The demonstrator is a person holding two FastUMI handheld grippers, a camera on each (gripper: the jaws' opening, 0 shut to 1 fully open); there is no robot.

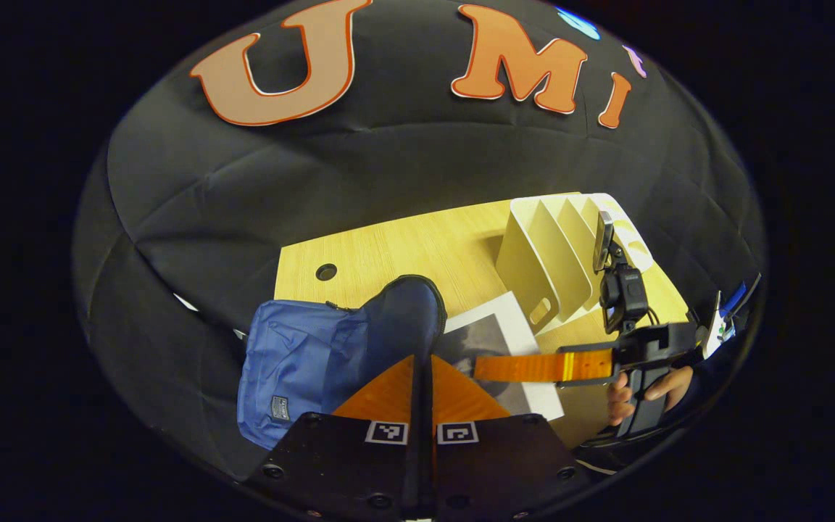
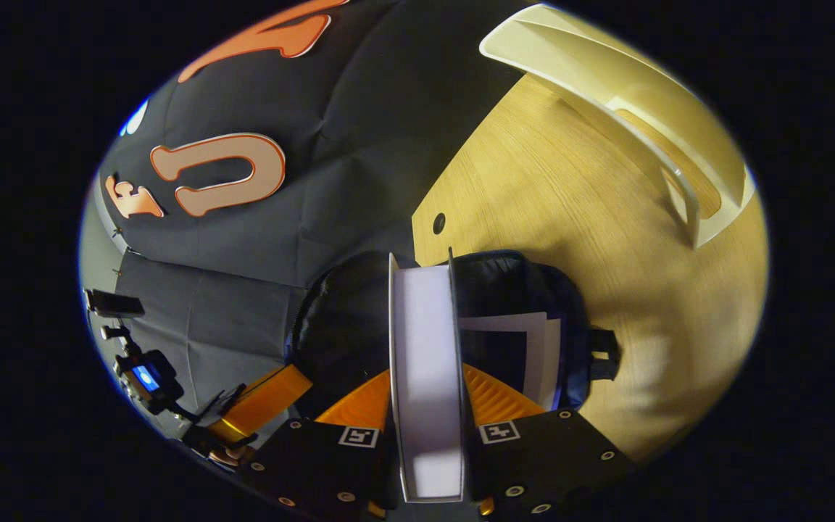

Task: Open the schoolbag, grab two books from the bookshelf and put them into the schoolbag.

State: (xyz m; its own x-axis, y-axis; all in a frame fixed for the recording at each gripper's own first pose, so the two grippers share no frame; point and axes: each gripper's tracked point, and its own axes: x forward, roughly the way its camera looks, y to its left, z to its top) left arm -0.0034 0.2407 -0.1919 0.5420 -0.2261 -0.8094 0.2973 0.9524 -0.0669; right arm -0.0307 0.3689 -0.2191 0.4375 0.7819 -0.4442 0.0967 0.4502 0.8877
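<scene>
The blue schoolbag lies at the table's left end, and my left gripper is shut on its dark raised flap, holding the bag's mouth open. My right gripper is shut on a white-paged book, held edge-on just above the open bag. Another book lies inside the bag. In the left gripper view the right gripper comes in from the right with that grey-and-white book beside the flap. In the right gripper view the left gripper sits at the bag's left rim.
A cream bookshelf with slanted dividers stands on the wooden table to the right of the bag, its slots bare. A hand holds the right gripper's grip. A cable hole marks the table's far left corner.
</scene>
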